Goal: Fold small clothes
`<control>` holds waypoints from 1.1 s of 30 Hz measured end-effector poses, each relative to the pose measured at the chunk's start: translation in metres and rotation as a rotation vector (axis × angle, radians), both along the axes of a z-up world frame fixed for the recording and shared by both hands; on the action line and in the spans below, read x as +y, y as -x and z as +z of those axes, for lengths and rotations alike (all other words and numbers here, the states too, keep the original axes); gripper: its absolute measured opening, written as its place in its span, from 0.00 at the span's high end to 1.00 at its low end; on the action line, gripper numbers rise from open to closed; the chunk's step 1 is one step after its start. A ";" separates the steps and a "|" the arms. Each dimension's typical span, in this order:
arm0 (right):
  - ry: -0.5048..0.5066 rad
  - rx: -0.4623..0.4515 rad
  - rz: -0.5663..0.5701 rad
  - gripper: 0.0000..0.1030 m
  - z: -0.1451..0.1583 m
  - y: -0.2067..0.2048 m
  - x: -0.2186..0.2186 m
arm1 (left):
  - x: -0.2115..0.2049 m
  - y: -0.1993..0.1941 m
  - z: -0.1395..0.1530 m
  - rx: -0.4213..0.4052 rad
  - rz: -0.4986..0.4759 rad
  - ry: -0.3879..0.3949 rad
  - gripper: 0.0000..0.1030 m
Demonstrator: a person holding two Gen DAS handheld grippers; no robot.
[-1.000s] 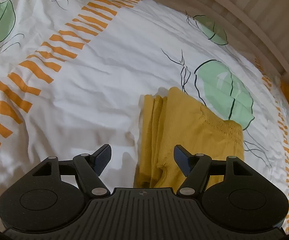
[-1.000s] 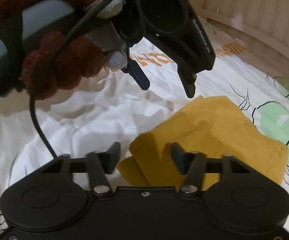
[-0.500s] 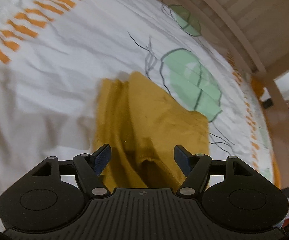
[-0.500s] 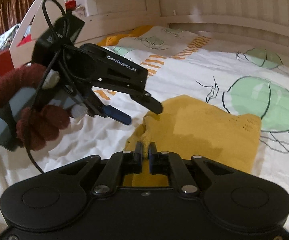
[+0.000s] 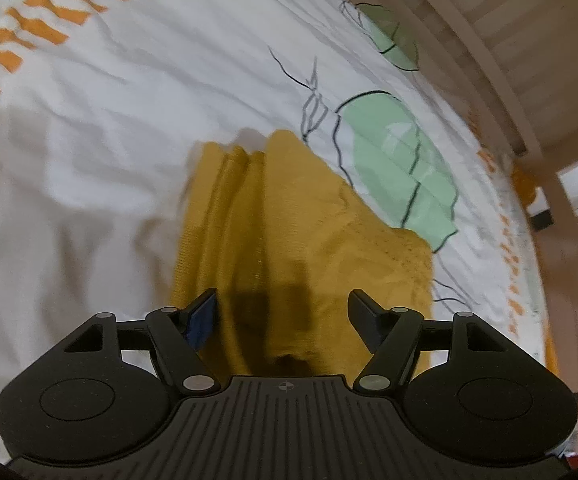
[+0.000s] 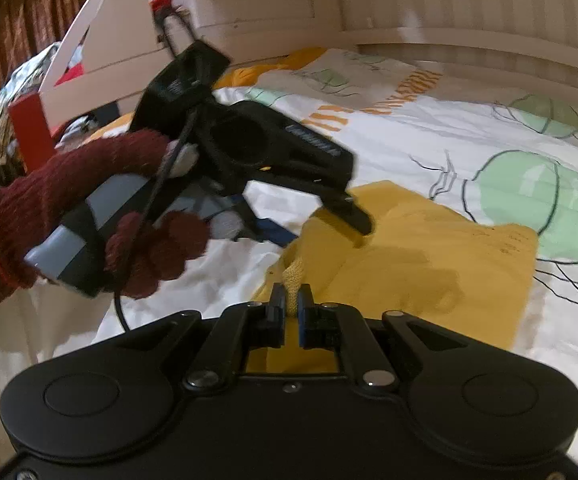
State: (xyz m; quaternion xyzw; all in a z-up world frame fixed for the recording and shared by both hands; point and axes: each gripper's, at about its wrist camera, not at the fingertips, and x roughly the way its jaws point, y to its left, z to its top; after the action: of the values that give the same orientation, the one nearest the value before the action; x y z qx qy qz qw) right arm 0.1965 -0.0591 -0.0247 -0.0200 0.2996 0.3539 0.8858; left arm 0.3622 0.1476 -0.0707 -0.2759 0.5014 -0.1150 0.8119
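Observation:
A folded mustard-yellow knit garment (image 5: 297,240) lies on a white bedsheet (image 5: 109,120) printed with green leaves and orange stripes. My left gripper (image 5: 285,316) is open, its fingers spread just above the garment's near end. In the right wrist view the garment (image 6: 441,256) lies to the right, and my right gripper (image 6: 291,304) is shut on a raised corner of it. The left gripper (image 6: 321,220), held by a hand in a dark red glove (image 6: 69,216), hovers over the garment's left edge.
A pale wooden bed frame (image 5: 489,52) curves round the far and right sides. A headboard and a cluttered corner with a red object (image 6: 29,128) lie at the left of the right wrist view. Bare sheet spreads left of the garment.
My right gripper closed on the garment's near corner and has lifted it a little. My left gripper moved over the garment and stays open.

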 end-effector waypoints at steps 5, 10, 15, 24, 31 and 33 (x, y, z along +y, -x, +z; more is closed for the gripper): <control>0.043 -0.017 0.050 0.89 -0.001 0.002 0.015 | 0.007 0.006 -0.004 -0.077 0.033 0.116 0.90; 0.069 -0.034 0.075 0.90 0.011 0.005 0.018 | 0.011 0.025 0.015 -0.153 0.042 0.068 0.90; 0.130 -0.035 0.149 0.89 0.018 0.018 0.027 | 0.020 0.039 0.001 -0.099 0.043 0.056 0.90; 0.093 0.122 0.166 0.45 -0.014 0.015 0.018 | 0.032 0.033 -0.007 -0.115 0.071 -0.041 0.74; -0.060 0.167 -0.037 0.45 -0.009 0.003 -0.036 | 0.033 0.048 0.005 -0.144 0.066 -0.108 0.73; -0.093 0.192 -0.112 0.43 -0.012 -0.005 -0.047 | 0.034 0.056 0.007 -0.138 0.053 -0.092 0.64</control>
State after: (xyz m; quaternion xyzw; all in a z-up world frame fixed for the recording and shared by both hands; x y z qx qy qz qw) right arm 0.2010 -0.1063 -0.0362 0.0720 0.3668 0.3176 0.8714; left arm 0.3058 0.1816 -0.0639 -0.2428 0.4416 -0.0888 0.8592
